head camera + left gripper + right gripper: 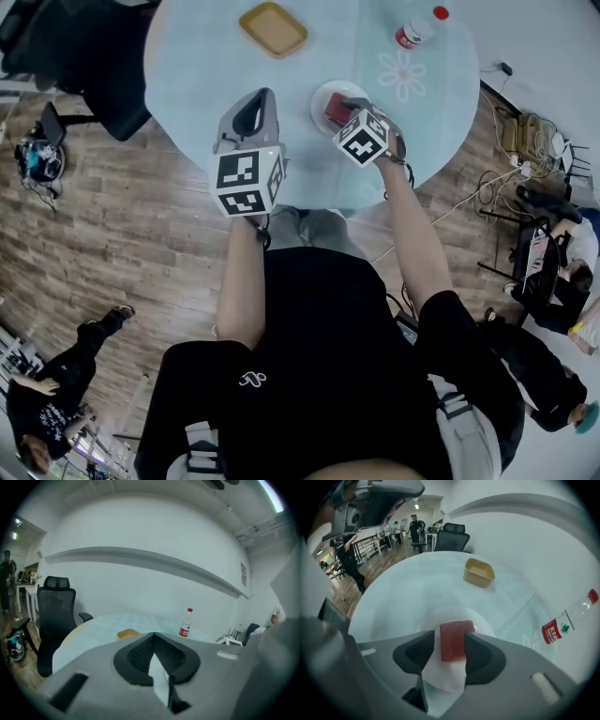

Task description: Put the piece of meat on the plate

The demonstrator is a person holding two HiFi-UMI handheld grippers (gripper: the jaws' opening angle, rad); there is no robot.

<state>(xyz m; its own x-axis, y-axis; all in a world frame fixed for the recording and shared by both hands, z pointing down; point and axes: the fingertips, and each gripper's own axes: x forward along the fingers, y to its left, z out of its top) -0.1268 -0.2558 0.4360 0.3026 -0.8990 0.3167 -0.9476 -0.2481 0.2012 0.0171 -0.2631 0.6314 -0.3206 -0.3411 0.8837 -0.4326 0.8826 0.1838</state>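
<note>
A flat dark-red piece of meat (452,640) lies on a small white plate (423,623) on the round pale-blue table. In the head view the meat (335,112) shows on the plate (322,95) just ahead of the right hand. My right gripper (449,641) is tilted steeply down over the plate, open, its black pads standing on either side of the meat with a thin gap at each side. My left gripper (153,634) hovers level over the table's near edge, left of the plate, shut and empty; in the head view the left gripper (251,105) points at bare table.
A tan square dish (273,28) sits at the far side of the table (197,56). A red-capped plastic bottle (414,30) lies at the far right. A black office chair (84,56) stands left of the table. People and cables are on the wooden floor around.
</note>
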